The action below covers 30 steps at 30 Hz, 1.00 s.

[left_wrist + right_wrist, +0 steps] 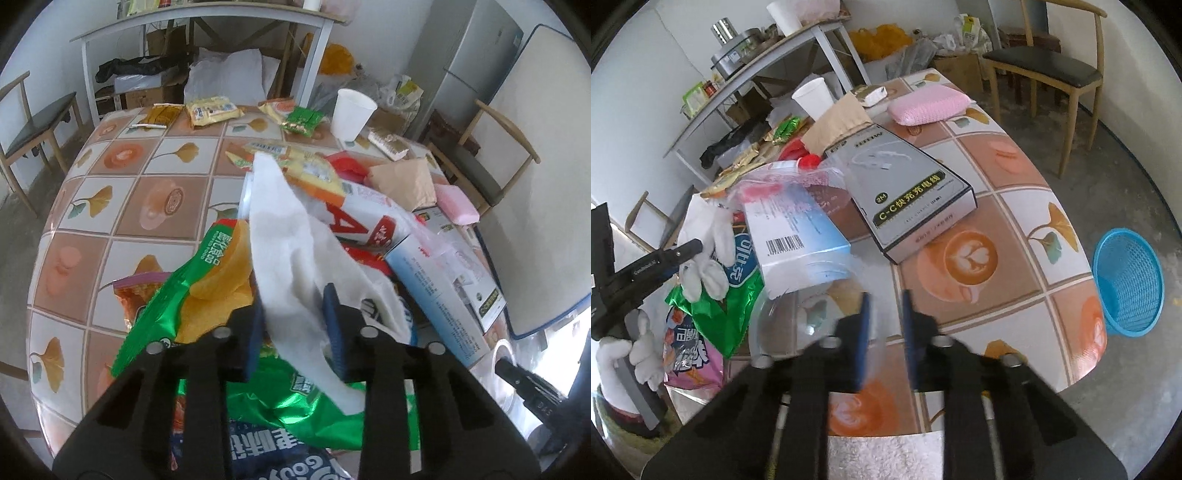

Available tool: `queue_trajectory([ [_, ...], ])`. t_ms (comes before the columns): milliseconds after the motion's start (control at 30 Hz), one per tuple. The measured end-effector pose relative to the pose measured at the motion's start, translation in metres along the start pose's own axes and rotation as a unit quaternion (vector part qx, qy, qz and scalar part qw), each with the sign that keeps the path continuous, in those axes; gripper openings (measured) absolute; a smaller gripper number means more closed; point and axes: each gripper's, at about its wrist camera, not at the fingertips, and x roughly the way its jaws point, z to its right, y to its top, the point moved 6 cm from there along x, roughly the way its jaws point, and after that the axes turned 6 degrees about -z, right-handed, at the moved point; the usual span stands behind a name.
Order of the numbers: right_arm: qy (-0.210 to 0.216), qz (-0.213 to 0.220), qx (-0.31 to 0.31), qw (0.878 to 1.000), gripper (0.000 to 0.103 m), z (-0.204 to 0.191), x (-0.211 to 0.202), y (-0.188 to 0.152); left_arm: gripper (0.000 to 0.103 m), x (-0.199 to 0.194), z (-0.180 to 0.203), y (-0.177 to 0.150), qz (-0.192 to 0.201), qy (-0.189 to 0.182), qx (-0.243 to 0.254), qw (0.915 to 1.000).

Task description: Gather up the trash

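My left jaws (293,325) pinch one white tissue (291,236) above two green snack bags (192,295) on the worktop (122,206). My right jaws (884,317) are nearly closed around a clear plastic bag (812,273) beside two boxes (908,192). One blue basket (1128,282) sits on the floor, and one white cup (351,112) stands far back.

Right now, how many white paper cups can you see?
2: one paper cup stands on the table's far side; another cup sits on the shelf behind. Clutter may hide more.
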Motion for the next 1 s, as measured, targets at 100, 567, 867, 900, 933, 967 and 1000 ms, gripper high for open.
queue_trajectory([
  [100, -0.008, 0.007, 0.001, 1.000, 0.009, 0.003, -0.005, 0.000, 0.015, -0.006, 0.001, 0.000, 0.009, -0.013, -0.005, 0.9999],
  [567, -0.003, 0.050, -0.001, 0.999, 0.007, 0.007, -0.042, -0.004, 0.005, -0.047, 0.010, -0.009, 0.019, -0.241, -0.091, 0.9660],
  [867, 0.015, 0.095, 0.012, 0.995, 0.007, 0.019, -0.080, -0.007, 0.005, -0.092, 0.074, -0.017, 0.039, -0.309, -0.007, 0.9502],
  [900, 0.014, 0.101, 0.018, 0.995, 0.007, 0.024, -0.086, -0.008, 0.005, -0.095, 0.092, -0.019, 0.035, -0.319, 0.015, 0.9471],
  [933, 0.011, 0.109, 0.027, 0.994, 0.007, 0.032, -0.093, -0.008, 0.005, -0.096, 0.106, -0.020, 0.031, -0.325, 0.031, 0.9446],
  [967, 0.002, 0.123, 0.044, 0.991, 0.007, 0.048, -0.104, -0.009, 0.005, -0.096, 0.129, -0.022, 0.024, -0.335, 0.053, 0.9403],
  [1000, -0.007, 0.132, 0.059, 0.989, 0.007, 0.063, -0.113, -0.010, 0.005, -0.094, 0.148, -0.024, 0.016, -0.344, 0.070, 0.9362],
])
